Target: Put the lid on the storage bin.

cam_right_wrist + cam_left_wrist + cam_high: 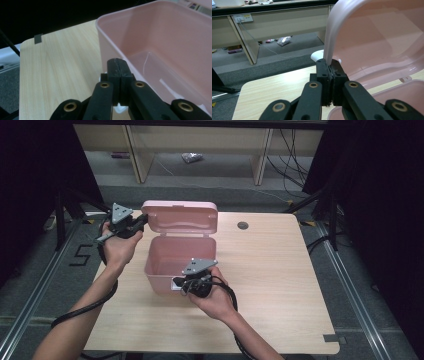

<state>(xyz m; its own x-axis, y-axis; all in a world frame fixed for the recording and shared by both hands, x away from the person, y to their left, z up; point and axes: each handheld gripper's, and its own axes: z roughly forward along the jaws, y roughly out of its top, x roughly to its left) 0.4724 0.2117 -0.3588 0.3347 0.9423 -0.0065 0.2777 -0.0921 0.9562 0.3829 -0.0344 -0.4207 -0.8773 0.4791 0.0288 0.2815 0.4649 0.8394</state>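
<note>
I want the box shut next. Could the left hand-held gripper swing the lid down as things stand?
Probably yes: the left hand-held gripper is shut on the lid edge, and the open box looks empty.

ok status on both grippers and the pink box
Left gripper shut on the lid edge, lid up. Right gripper shut at the pink box front wall. Box looks empty.

A light wooden table with rounded corners carried a pink plastic box, which stood left of the middle with its lid raised at the far side. A small dark round cap sat in the tabletop near the far edge.
</note>
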